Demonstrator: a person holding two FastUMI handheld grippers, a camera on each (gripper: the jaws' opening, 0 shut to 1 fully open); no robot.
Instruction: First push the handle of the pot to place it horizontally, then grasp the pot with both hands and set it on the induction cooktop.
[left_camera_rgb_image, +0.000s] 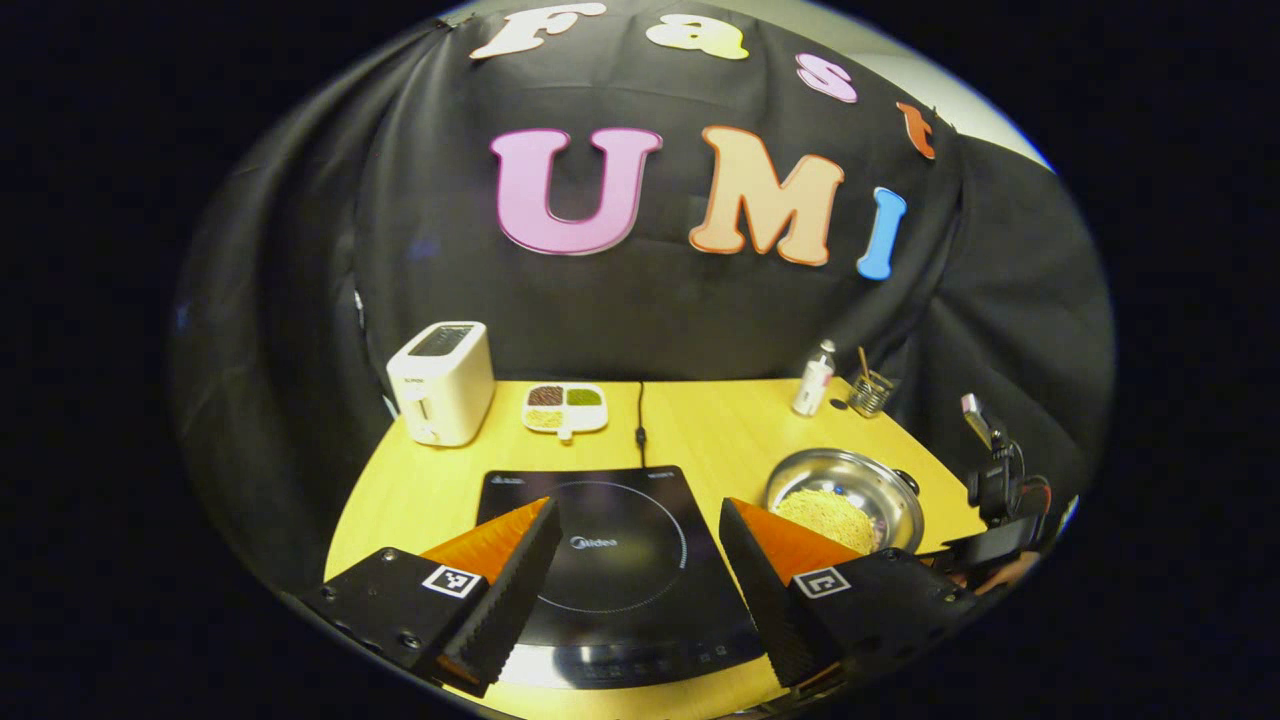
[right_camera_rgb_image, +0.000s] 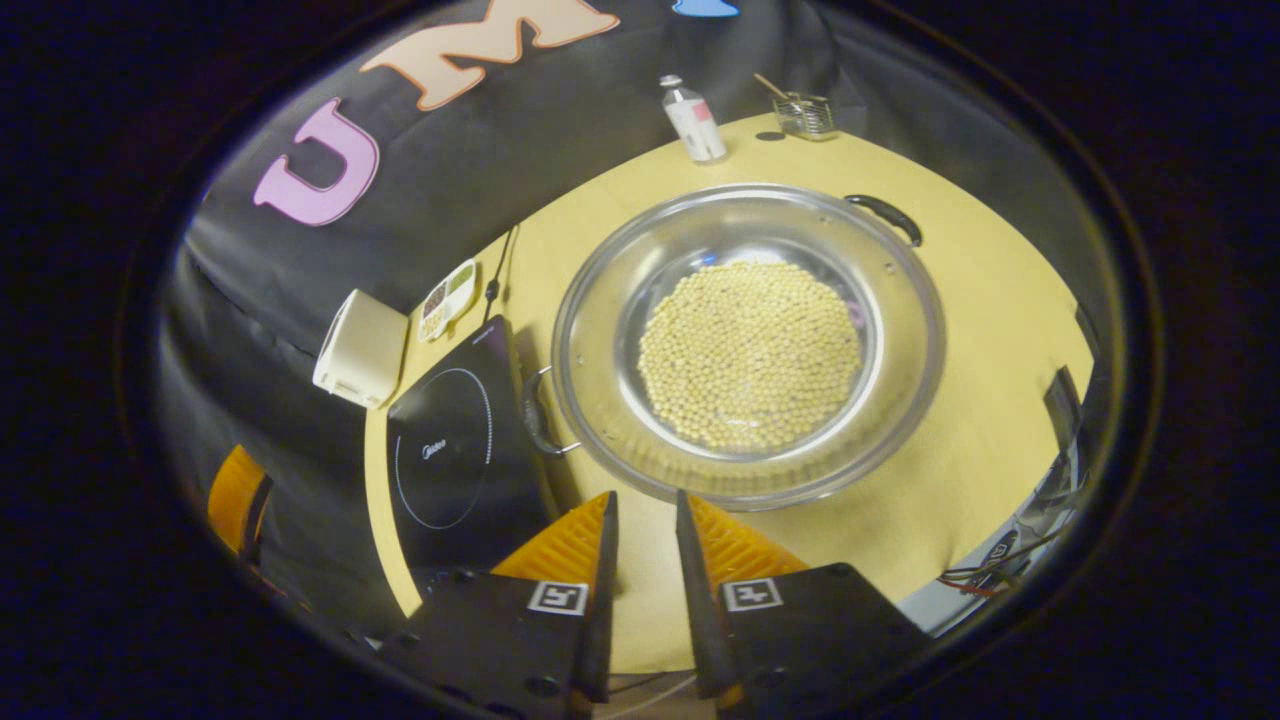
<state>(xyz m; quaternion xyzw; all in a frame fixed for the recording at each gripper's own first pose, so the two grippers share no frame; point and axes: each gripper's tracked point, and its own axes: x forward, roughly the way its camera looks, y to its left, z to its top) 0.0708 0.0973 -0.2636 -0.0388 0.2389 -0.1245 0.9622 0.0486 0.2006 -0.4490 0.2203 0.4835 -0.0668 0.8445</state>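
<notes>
- Left gripper (left_camera_rgb_image: 640, 520) hovered over black glass induction cooktop (left_camera_rgb_image: 610, 560), jaws wide apart.
- Right gripper (right_camera_rgb_image: 645, 515) nearly closed, gripping nothing, just before round steel pot (right_camera_rgb_image: 748, 340) of yellow beans (right_camera_rgb_image: 750, 355).

Left gripper (left_camera_rgb_image: 640, 520): fingers spread wide apart, nothing between them, tips raised above surface below (no contact visible). Fingers (left_camera_rgb_image: 520, 560) angled inward toward tips, pointing forward and slightly down.

Right gripper (right_camera_rgb_image: 645, 520): fingers nearly parallel, narrow gap between them, nothing clamped. Tips pointing forward and steeply down, gripper held high (view tilted to one side).

Other gripper (left_camera_rgb_image: 1000, 500): seen in left gripper view at far right edge, state unclear.
</notes>
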